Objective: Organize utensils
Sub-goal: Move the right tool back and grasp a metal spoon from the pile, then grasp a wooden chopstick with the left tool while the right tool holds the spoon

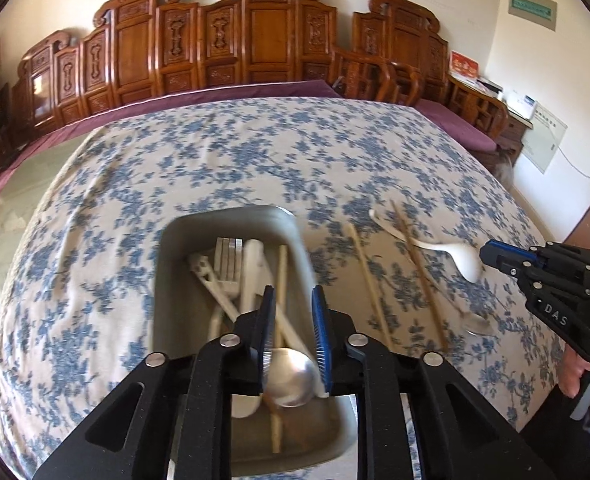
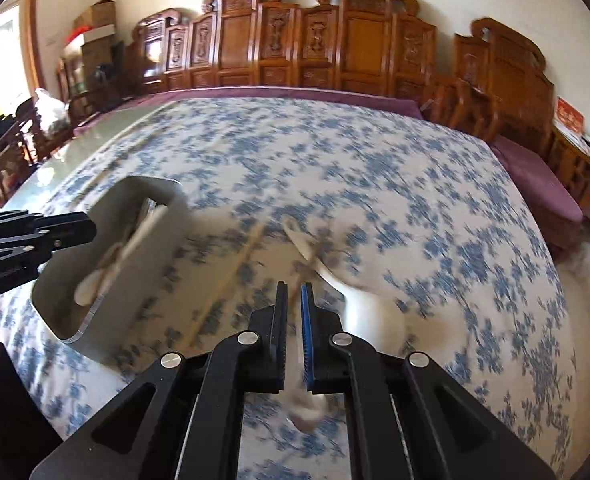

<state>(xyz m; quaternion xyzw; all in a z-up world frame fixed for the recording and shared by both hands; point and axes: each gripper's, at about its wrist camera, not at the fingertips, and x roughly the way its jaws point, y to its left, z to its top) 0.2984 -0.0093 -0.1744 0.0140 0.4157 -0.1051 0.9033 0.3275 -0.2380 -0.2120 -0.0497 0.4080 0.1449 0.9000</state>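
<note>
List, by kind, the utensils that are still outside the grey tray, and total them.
Chopsticks: 2, on the cloth
White spoon: 1, on the cloth, under one chopstick
Metal spoon: 1, blurred, held in the right gripper
Total: 4

Raised lettering: "DAS" is being shown on the black body of the right gripper.
Green wall sign: its text is being blurred beyond reading.
</note>
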